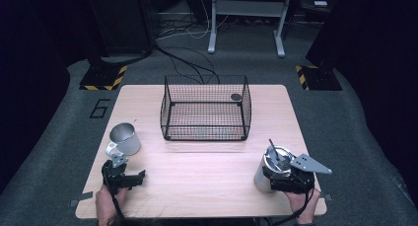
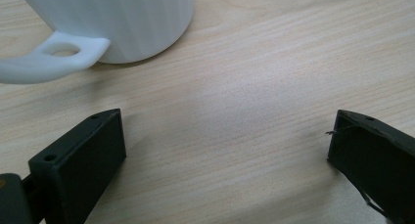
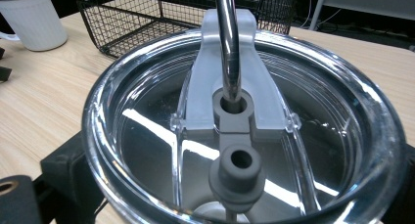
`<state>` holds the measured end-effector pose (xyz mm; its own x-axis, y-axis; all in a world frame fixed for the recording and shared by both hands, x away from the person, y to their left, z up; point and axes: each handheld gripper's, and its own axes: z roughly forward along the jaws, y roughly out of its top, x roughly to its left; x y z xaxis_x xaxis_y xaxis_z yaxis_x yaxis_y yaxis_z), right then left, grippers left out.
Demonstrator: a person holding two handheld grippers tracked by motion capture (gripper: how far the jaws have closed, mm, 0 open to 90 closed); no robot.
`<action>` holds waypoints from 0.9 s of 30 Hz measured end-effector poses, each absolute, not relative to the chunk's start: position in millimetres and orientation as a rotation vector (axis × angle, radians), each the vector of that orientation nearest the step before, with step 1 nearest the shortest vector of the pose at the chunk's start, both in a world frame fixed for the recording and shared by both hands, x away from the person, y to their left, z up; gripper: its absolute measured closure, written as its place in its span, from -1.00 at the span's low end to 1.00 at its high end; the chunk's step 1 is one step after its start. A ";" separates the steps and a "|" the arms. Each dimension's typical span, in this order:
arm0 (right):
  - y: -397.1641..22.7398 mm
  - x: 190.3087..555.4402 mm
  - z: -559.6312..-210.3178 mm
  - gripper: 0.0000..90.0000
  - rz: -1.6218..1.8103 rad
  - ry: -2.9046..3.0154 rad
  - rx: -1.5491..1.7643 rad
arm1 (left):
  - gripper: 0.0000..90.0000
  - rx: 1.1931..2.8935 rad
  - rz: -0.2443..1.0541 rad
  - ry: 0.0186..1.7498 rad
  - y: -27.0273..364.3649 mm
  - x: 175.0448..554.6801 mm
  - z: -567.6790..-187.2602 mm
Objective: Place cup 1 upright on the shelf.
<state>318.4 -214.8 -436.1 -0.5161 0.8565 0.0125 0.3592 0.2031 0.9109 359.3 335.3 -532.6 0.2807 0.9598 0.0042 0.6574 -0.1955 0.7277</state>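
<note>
A steel tumbler (image 1: 270, 170) stands upright near the front right corner of the pale wooden bench (image 1: 207, 171), gripped by the right claw (image 1: 282, 175), whose black jaws press against its sides just below the rim. The tumbler has a brushed metal body and a clear plastic lid (image 3: 244, 136) with a thick transparent rim; a grey slider runs across the lid's middle, and a metal straw (image 3: 228, 38) rises through a grey ring in it, leaning slightly. A second grey plug sits loose-ended nearer the camera in the right claw's view.

At the front left, the left claw (image 1: 123, 179) rests low over the bench with its jaws spread wide and nothing between them. Just beyond it stands a white mug (image 1: 124, 139) with a ribbed wall and a looped handle (image 2: 46, 62) turned toward the claw; mug and claw are near each other but apart.

A black wire basket (image 1: 206, 107) sits toward the far middle of the bench, well apart from both cups, with a small dark round object (image 1: 236, 96) in its far right corner.
</note>
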 end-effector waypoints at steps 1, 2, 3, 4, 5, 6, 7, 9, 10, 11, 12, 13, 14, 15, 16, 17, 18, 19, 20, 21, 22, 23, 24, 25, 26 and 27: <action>-214.4 318.6 -435.3 -0.93 1.282 1.978 1.122 | -0.99 1.935 0.630 1.449 335.3 359.3 -532.6; -214.0 318.9 -434.6 -0.93 1.283 1.976 1.120 | -0.99 1.937 0.631 1.448 335.4 359.3 -532.6; -213.6 319.5 -434.0 -0.93 1.286 1.975 1.115 | -0.99 1.937 0.631 1.448 335.4 359.3 -532.6; -213.6 319.4 -433.2 -0.93 1.288 1.981 1.114 | -0.99 1.934 0.629 1.449 335.2 359.3 -532.7; -213.0 320.2 -432.6 -0.93 1.289 1.978 1.113 | -0.99 1.937 0.630 1.448 335.4 359.3 -532.6; -212.8 320.3 -431.9 -0.93 1.287 1.979 1.111 | -0.99 1.937 0.631 1.448 335.4 359.3 -532.6; -212.0 320.9 -430.9 -0.93 1.285 1.980 1.113 | -0.99 1.934 0.630 1.449 335.2 359.3 -532.7; -210.8 321.7 -429.7 -0.93 1.292 1.976 1.116 | -0.99 1.934 0.630 1.449 335.2 359.3 -532.7; -210.1 322.9 -428.5 -0.93 1.293 1.978 1.111 | -0.99 1.936 0.630 1.448 335.4 359.3 -532.6; -210.1 322.9 -428.5 -0.93 1.293 1.978 1.111 | -0.99 1.936 0.630 1.448 335.4 359.4 -532.6; -209.7 323.4 -427.6 -0.93 1.290 1.985 1.105 | -0.99 1.934 0.629 1.449 335.3 359.3 -532.7; -209.0 323.8 -426.8 -0.93 1.291 1.987 1.104 | -0.99 1.937 0.630 1.448 335.4 359.4 -532.6; -208.3 324.6 -426.0 -0.93 1.291 1.989 1.098 | -0.99 1.936 0.629 1.448 335.4 359.3 -532.6; -208.0 325.1 -425.2 -0.93 1.290 1.989 1.095 | -0.99 1.937 0.630 1.447 335.5 359.4 -532.6; -207.3 325.6 -424.2 -0.93 1.287 1.993 1.095 | -0.99 1.936 0.630 1.448 335.4 359.3 -532.6; -206.6 326.2 -423.5 -0.93 1.291 1.990 1.099 | -0.99 1.936 0.630 1.448 335.4 359.3 -532.6; -205.6 327.6 -421.8 -0.93 1.293 1.991 1.094 | -0.99 1.936 0.630 1.448 335.4 359.4 -532.6; -205.6 327.6 -421.8 -0.93 1.293 1.991 1.094 | -0.99 1.936 0.630 1.448 335.4 359.4 -532.6; -204.6 328.4 -420.9 -0.93 1.295 1.989 1.093 | -0.99 1.933 0.629 1.449 335.2 359.3 -532.7; -203.8 329.1 -420.1 -0.93 1.298 1.990 1.093 | -0.99 1.934 0.629 1.449 335.3 359.3 -532.7; -203.0 329.8 -419.2 -0.93 1.299 1.990 1.088 | -0.99 1.931 0.628 1.451 335.1 359.3 -532.7; -202.4 330.6 -418.1 -0.93 1.299 1.995 1.082 | -0.99 1.932 0.629 1.450 335.2 359.3 -532.7; -201.7 331.2 -417.0 -0.93 1.295 1.999 1.083 | -0.99 1.932 0.629 1.450 335.2 359.3 -532.7; -200.8 332.4 -416.1 -0.93 1.300 1.997 1.077 | -0.99 1.934 0.630 1.448 335.4 359.4 -532.7; -199.7 333.3 -415.1 -0.93 1.304 1.997 1.078 | -0.99 1.931 0.628 1.450 335.1 359.4 -532.8; -199.1 333.8 -413.9 -0.93 1.303 2.002 1.075 | -0.99 1.932 0.630 1.450 335.2 359.4 -532.7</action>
<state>333.8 -199.1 -413.9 -0.5524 0.8336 0.0001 0.3379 0.2238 0.9142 359.4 335.2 -532.7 0.2788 0.9604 0.0024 0.6567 -0.1924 0.7292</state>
